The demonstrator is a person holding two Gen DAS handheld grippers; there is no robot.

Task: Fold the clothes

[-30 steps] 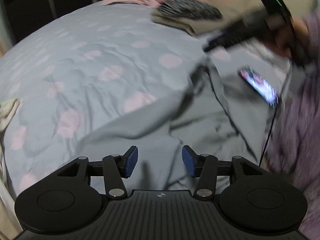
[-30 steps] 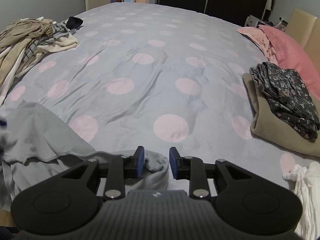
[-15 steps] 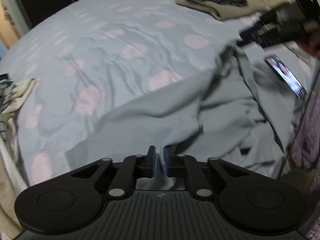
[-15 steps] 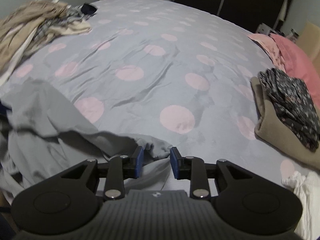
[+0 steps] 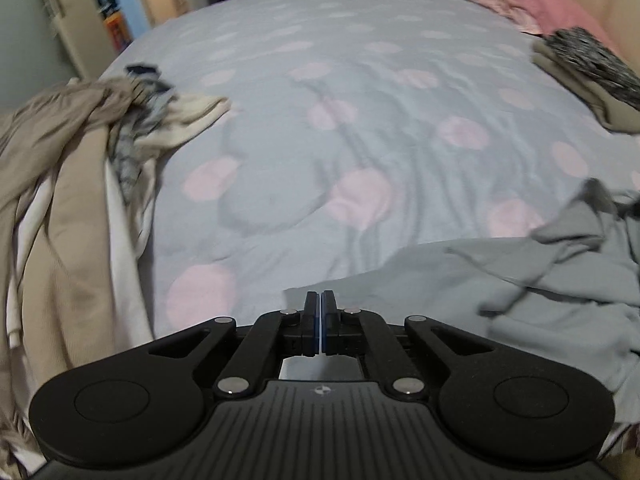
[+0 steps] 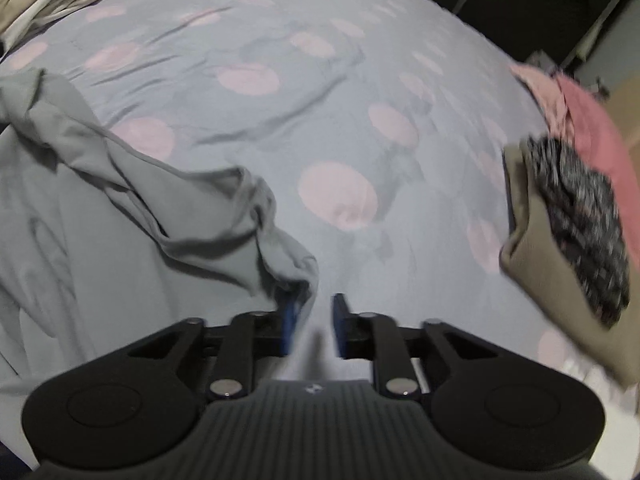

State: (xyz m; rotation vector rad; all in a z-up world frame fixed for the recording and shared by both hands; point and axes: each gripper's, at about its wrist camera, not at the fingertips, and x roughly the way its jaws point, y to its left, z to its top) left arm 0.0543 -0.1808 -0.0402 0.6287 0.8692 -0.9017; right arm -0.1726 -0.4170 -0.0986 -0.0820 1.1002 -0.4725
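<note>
- Left wrist view: the left gripper point(image 5: 321, 312) was pinched tight on an edge of the grey garment point(image 5: 520, 280), which spread away to its right over the near part of the dotted bedspread point(image 5: 360, 80).
- Right wrist view: the right gripper point(image 6: 314, 326) stood parted by a narrow gap, a bunched fold of the grey garment point(image 6: 120, 220) against its left pad; whether it gripped, I cannot tell.
- Left of the garment, a heap of unfolded clothes point(image 5: 80, 160) lay at the bedspread's edge.
- Beyond the garment, to the right, sat a folded stack point(image 6: 568, 240), with a pink pillow point(image 6: 592, 128) behind it.
</note>
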